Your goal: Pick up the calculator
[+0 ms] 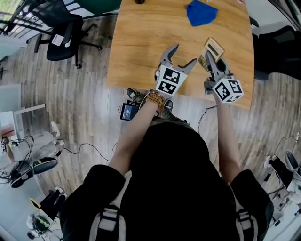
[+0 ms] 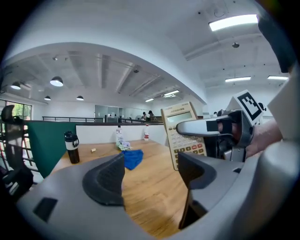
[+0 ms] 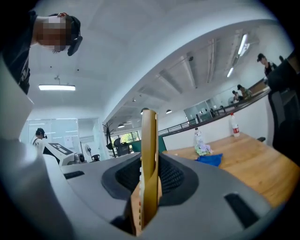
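Note:
The calculator (image 1: pixel 210 52) is a tan, flat slab with a grey display, lifted off the wooden table (image 1: pixel 141 47). My right gripper (image 1: pixel 211 57) is shut on it. In the right gripper view the calculator (image 3: pixel 149 168) stands edge-on, pinched between the two dark pads. The left gripper view has the calculator (image 2: pixel 183 136) face-on with its keys showing, the right gripper's jaw laid across it. My left gripper (image 1: pixel 180 56) stands open just left of it with nothing between its fingers. In its own view the left gripper (image 2: pixel 152 176) points level across the table.
A blue cloth (image 1: pixel 201 13) lies at the table's far end, and the same cloth (image 2: pixel 132 158) appears beyond the left jaws. A dark bottle (image 2: pixel 71 146) and two small bottles (image 2: pixel 147 133) stand at the far edge. An office chair (image 1: pixel 63 35) sits left of the table.

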`<state>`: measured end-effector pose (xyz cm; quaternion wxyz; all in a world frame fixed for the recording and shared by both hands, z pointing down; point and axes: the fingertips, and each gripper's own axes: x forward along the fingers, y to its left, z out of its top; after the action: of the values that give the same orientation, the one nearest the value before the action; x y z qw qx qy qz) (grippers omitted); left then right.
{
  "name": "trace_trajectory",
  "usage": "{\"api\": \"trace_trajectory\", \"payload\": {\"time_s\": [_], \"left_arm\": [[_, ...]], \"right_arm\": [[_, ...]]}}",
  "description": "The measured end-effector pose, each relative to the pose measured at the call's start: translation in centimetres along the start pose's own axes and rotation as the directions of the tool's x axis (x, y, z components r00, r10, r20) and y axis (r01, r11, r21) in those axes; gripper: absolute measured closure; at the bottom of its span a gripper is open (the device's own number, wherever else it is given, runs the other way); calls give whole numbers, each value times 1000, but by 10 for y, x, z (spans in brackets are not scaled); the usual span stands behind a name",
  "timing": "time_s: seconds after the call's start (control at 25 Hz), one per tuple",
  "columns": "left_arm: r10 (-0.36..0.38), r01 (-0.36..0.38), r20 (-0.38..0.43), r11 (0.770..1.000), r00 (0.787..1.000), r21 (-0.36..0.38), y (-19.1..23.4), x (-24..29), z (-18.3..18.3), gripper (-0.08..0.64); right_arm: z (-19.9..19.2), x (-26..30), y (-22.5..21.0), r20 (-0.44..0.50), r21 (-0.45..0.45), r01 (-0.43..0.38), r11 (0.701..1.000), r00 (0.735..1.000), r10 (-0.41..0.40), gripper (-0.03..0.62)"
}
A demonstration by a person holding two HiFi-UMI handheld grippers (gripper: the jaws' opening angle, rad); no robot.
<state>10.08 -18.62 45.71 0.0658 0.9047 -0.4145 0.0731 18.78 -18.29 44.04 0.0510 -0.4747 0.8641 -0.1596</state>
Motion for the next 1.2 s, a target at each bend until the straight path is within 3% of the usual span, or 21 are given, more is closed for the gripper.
{"api": "trace_trajectory", "payload": {"time_s": [0.2,0.28,0.32,0.56,0.72,0.92,1.04,1.2], "left_arm": [[146,-152,81,986,986,65,22,-8,47,197],[194,-206,147,976,970,72,30,-21,70,383],[211,-226,175,972,962,72,33,-28,80,411],[235,-263,293,963,927,59,30,-56,139,434],[223,-275,364,957,904,97,15,-69,163,463],[245,-316,396,941,885,121,2,-79,149,502],[266,-305,348,950,899,63,-4,-78,127,505],[248,-271,293,962,924,42,-17,-78,101,506]], "right_arm": [[56,0,17,104,-174,93,980,992,-76,503],[74,-1,28,149,-214,124,969,984,-93,503],[82,-2,35,176,-230,134,964,980,-95,503],[118,-12,74,278,-397,211,893,955,-103,503],[123,-22,93,305,-411,233,881,946,-107,503],[112,-32,101,297,-387,237,891,947,-123,502],[93,-39,95,263,-364,243,899,953,-151,503],[68,-49,85,221,-309,254,917,957,-190,503]]}}
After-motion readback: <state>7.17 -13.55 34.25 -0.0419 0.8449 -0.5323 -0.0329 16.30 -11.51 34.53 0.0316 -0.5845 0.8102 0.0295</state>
